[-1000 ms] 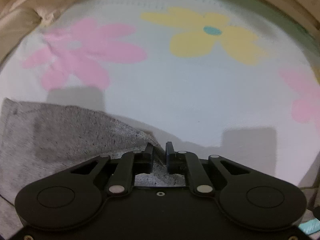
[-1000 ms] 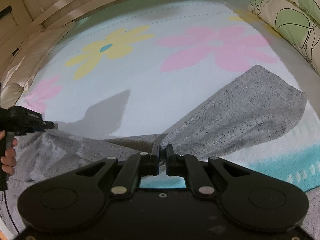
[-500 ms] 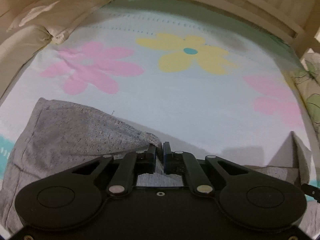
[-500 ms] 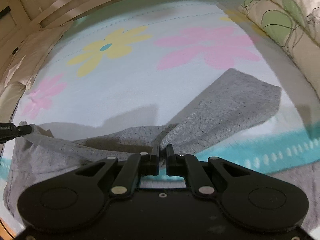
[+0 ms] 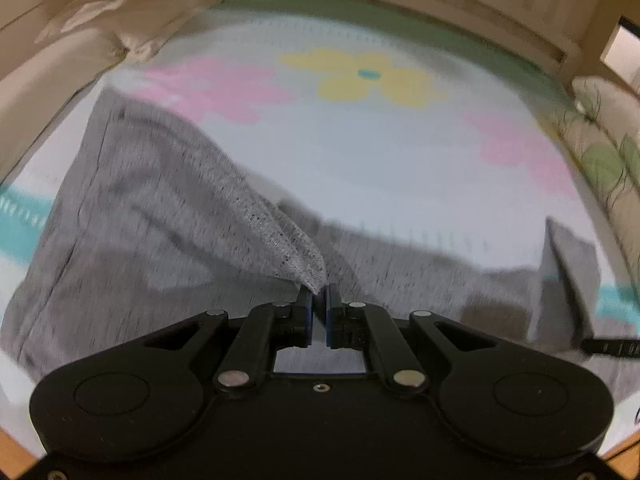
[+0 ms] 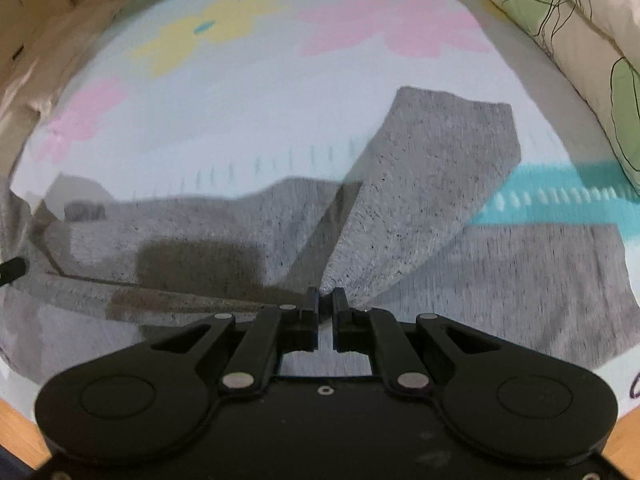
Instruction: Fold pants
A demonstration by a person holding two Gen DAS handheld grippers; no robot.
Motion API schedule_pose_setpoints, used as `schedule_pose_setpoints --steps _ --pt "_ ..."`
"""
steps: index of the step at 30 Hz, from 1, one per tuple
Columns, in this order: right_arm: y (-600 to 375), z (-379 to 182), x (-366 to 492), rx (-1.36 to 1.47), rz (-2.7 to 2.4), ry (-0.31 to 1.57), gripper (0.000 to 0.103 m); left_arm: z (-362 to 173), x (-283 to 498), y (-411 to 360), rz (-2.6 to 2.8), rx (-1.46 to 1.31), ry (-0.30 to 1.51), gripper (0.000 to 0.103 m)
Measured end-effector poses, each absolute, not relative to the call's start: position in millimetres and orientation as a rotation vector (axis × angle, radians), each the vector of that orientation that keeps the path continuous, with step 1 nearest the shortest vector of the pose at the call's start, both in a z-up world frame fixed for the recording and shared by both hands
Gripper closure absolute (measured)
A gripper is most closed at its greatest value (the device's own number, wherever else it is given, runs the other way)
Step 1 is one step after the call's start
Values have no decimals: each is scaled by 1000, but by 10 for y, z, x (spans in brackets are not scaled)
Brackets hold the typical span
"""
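the grey pants (image 5: 132, 216) are being held up off a flowery sheet (image 5: 360, 152), one corner in each gripper. the left gripper (image 5: 319, 304) is being kept clenched on a pointed fold of fabric right at its fingertips, with the cloth sloping away up and to the left. the right gripper (image 6: 325, 304) is being clamped on another corner the same way, and that flap is being stretched up and to the right toward a leafy pillow (image 6: 568, 36). the rest of the pants (image 6: 200, 248) are lying flat on the sheet below and between both grippers, with a dark shadow being cast on them. both views are being blurred a fair bit. a yellow flower (image 5: 368, 78) is being seen further back on the sheet
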State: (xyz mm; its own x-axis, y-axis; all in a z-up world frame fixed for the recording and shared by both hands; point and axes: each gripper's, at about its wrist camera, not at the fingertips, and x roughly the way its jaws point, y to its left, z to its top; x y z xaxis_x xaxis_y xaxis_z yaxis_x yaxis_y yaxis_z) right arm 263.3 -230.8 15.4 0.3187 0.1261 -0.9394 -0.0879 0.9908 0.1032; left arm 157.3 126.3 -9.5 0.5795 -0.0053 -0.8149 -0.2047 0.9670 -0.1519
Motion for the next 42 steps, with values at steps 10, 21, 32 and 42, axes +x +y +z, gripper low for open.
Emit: schedule_pose_setpoints --steps 10,21,32,42 --pt "-2332 -84 2577 -18 118 1319 97 -429 1395 1149 75 -126 1036 95" --pt "-2657 -202 2721 244 35 1449 86 -652 1487 1182 60 -153 1156 95" --pt "-2697 72 3400 124 -114 1144 73 -819 1574 984 57 -77 1176 95" --pt "-2279 -424 4037 -63 -147 1125 74 -780 1611 1070 56 -128 1200 95"
